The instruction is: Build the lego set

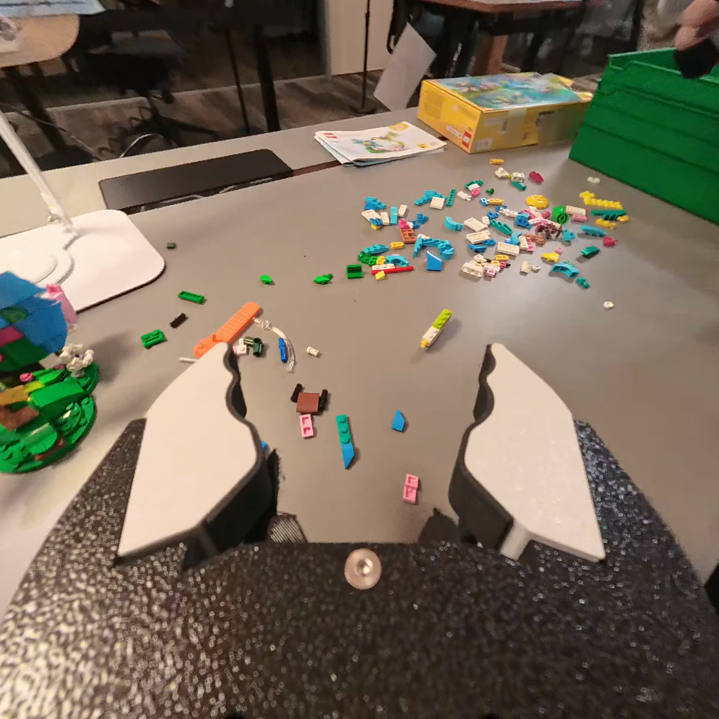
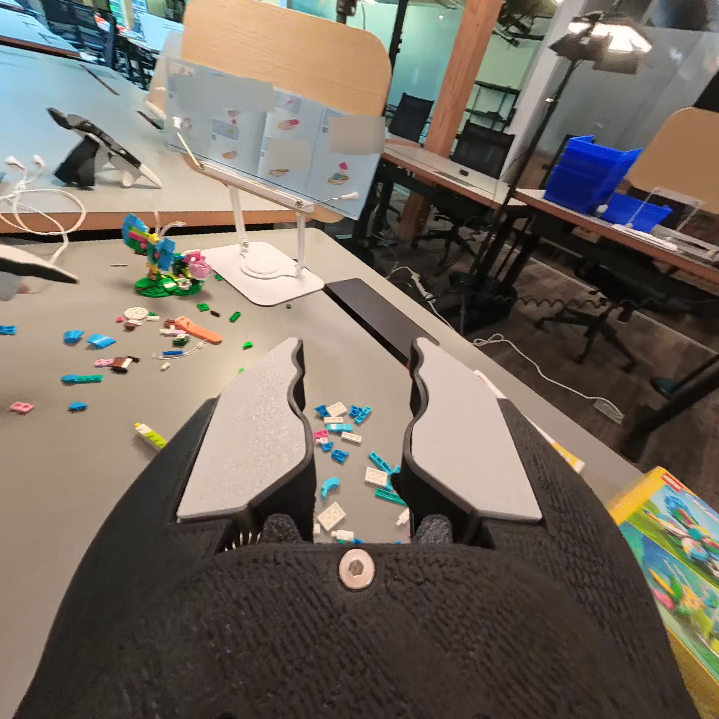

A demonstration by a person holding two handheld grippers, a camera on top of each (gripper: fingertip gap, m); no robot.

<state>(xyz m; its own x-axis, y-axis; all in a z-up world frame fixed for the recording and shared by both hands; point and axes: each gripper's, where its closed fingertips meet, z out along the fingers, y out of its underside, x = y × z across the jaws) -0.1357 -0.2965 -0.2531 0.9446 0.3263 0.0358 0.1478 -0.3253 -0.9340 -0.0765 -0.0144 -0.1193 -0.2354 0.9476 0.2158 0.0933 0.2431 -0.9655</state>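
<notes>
Hovering above the grey table [image 1: 505,350], the left gripper [image 1: 358,362] has its jaws spread wide with nothing between them. Directly below the gap lie a brown piece with black ends [image 1: 309,400], a pink plate [image 1: 306,425], a teal-and-blue strip [image 1: 345,439], a small blue wedge [image 1: 399,420] and a second pink plate [image 1: 410,488]. Just past the left fingertip sits an orange brick separator [image 1: 229,328], partly hidden by that finger. Ahead of the right fingertip rests a lime, white and yellow stack [image 1: 436,327]. Far ahead and to the right of the jaws spreads the main pile of loose bricks [image 1: 486,229], with the instruction booklets [image 1: 379,143], the yellow box [image 1: 502,111] and a green bin [image 1: 653,136] beyond it. Well to the left of the jaws stands the partly built model on a green base [image 1: 42,404].

The right gripper [image 2: 356,350] is also open and empty, its jaws moderately apart, poised over a scatter of white, blue and teal plates [image 2: 346,439] that shows through the gap. Far ahead and left of its jaws stands the same model [image 2: 167,264], beside the white base of a stand [image 2: 268,272] that holds open instruction pages [image 2: 272,144]. The yellow box [image 2: 677,544] lies off to the right of the jaws.
</notes>
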